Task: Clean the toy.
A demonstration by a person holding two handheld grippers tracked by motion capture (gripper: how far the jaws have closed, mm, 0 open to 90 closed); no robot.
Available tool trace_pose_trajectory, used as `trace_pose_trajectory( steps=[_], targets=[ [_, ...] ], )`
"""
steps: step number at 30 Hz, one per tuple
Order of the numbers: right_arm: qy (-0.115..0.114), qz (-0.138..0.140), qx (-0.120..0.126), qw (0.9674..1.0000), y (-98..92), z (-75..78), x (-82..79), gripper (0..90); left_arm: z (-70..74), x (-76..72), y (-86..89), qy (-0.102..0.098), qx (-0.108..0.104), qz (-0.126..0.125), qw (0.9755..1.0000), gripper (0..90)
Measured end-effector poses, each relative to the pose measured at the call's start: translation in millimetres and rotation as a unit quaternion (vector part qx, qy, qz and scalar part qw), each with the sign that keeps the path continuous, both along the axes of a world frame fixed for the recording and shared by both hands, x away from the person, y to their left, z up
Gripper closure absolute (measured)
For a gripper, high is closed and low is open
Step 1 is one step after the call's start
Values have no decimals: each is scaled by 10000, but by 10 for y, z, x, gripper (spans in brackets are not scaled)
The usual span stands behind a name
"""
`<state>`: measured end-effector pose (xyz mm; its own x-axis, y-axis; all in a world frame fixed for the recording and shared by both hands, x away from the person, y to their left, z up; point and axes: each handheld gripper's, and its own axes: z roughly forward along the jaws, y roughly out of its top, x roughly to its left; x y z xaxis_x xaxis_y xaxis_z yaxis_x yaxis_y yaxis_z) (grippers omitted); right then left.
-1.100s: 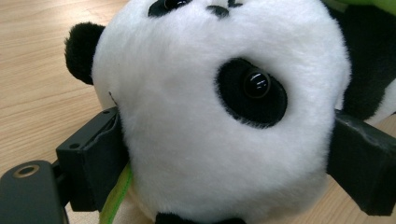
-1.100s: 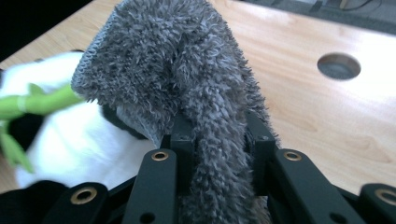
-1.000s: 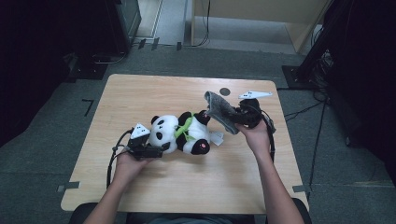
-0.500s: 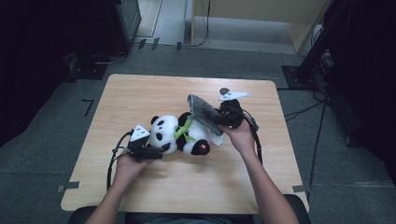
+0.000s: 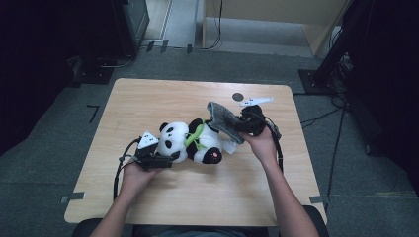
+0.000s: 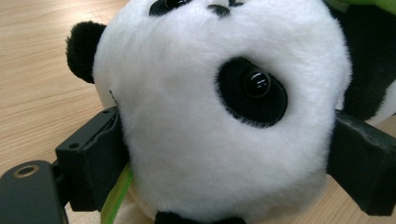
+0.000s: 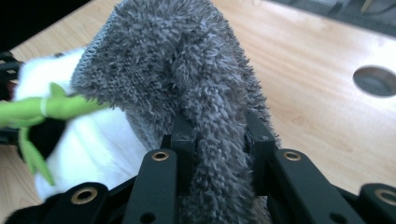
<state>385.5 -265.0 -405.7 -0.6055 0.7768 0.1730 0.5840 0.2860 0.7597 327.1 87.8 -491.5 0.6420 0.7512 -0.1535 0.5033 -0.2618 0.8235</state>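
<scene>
Since the earlier frames the right claw (image 5: 245, 124) has carried the shaggy grey cloth (image 5: 223, 121) leftward across the worktop, from out near the right side to right up against the plush panda's back, while the left claw (image 5: 164, 160) has kept its place at the toy's head. The black-and-white plush panda toy (image 5: 193, 141) lies on its side near the middle of the pale wooden worktop (image 5: 148, 98), head toward the person's left, a green stem-like trim (image 5: 192, 138) across its chest. In the left gripper view the two black jaws sit either side of the round white head (image 6: 219, 116) and press into the fur, so the left claw is gripping the panda by the head. In the right gripper view the jaws stand close together with a thick fold of the grey cloth (image 7: 205, 107) pinched between them; the cloth rises from the jaws and drapes over the panda's white body (image 7: 93, 140), touching it, with the green trim (image 7: 51, 107) showing just beside the cloth's edge. A round hole (image 5: 237, 97) in the worktop lies beyond the right hand (image 5: 261, 144), near the far edge.
</scene>
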Motion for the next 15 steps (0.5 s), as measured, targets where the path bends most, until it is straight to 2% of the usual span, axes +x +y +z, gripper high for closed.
trace_pose_trajectory(
  steps=[5,9,11,15],
  targets=[
    [-207,136,111,9996,56,176,-107,718,4,-2,-6,-10,16,11,10000,79],
    [-360,430,230,9982,204,285,-212,718,6,-1,-7,-13,19,9,10000,79],
    [-370,616,226,9972,314,287,-253,717,6,-1,-8,-5,13,14,10000,79],
    [-349,910,192,9951,516,195,-287,715,5,0,-7,-7,9,12,10000,79]
  ],
)
